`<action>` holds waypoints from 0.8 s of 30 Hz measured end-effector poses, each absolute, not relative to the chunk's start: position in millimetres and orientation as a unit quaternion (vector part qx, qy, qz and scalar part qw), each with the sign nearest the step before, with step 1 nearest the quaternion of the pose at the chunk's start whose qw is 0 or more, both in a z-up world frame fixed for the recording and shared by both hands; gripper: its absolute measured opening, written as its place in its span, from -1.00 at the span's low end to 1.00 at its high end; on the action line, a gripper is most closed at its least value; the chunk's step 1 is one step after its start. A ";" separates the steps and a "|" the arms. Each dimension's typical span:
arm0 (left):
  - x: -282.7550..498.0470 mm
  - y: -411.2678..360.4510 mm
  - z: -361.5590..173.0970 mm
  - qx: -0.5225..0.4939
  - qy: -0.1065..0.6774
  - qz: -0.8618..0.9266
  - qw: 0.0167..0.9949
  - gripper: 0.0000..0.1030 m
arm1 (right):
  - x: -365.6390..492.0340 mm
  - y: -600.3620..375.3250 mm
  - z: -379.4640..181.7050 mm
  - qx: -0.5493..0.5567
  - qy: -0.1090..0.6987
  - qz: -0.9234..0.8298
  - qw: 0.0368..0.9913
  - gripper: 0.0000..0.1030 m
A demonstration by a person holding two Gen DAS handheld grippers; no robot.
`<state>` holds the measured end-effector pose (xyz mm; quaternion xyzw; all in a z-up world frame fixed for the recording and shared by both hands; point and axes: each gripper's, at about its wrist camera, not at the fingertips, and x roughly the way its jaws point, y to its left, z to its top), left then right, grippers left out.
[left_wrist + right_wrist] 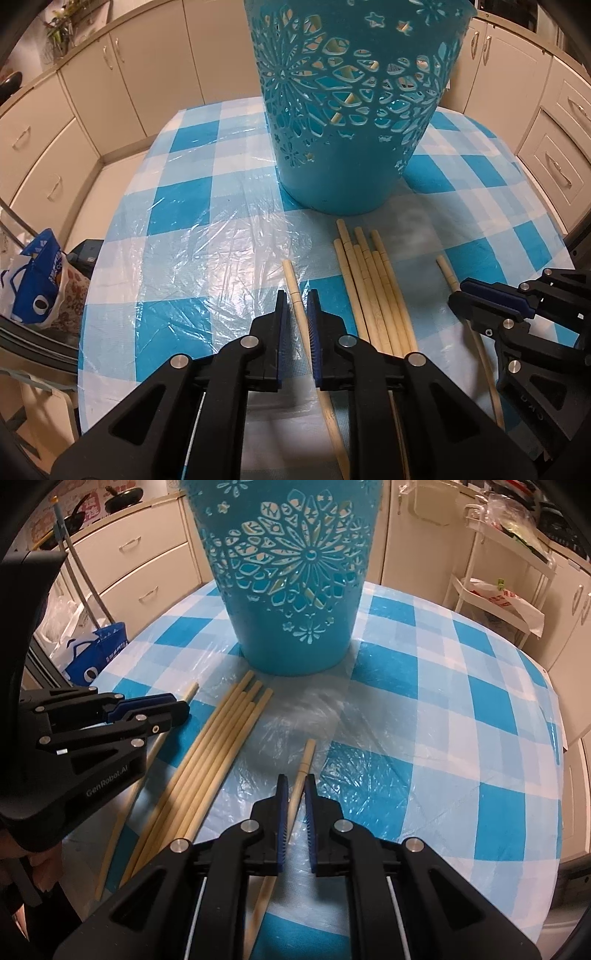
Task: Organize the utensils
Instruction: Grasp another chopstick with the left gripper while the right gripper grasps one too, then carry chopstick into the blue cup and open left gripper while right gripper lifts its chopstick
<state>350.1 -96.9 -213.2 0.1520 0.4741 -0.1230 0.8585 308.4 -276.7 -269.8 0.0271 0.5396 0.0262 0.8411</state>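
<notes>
A tall teal cut-out basket [343, 177] [291, 646] stands on the blue-checked tablecloth [192, 229], and pale sticks show through its holes. Several wooden chopsticks [373, 295] [214, 746] lie bundled in front of it. My left gripper [297, 295] [181, 707] is shut on a single chopstick [291, 280] left of the bundle, low over the cloth. Right of the bundle, my right gripper [295, 779] [456, 295] is shut on another chopstick [306, 757] whose blunt end points toward the basket.
Clear plastic film covers the cloth. The round table's edge [85, 332] drops off at the left, where a blue and white bag [37, 277] sits below. Cream cabinets [92, 92] ring the room. A white rack with bags [498, 590] stands at the right.
</notes>
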 end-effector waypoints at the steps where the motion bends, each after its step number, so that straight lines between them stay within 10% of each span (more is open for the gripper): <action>1: 349.3 -97.5 -213.6 0.155 0.471 -0.123 0.859 -0.79 | 307.7 -275.6 -269.9 0.027 0.537 0.024 0.843 -0.84; 24: 336.4 -71.3 -167.8 0.068 0.426 -0.172 0.886 -0.91 | 295.0 -308.2 -275.8 0.166 0.508 0.028 0.844 -0.88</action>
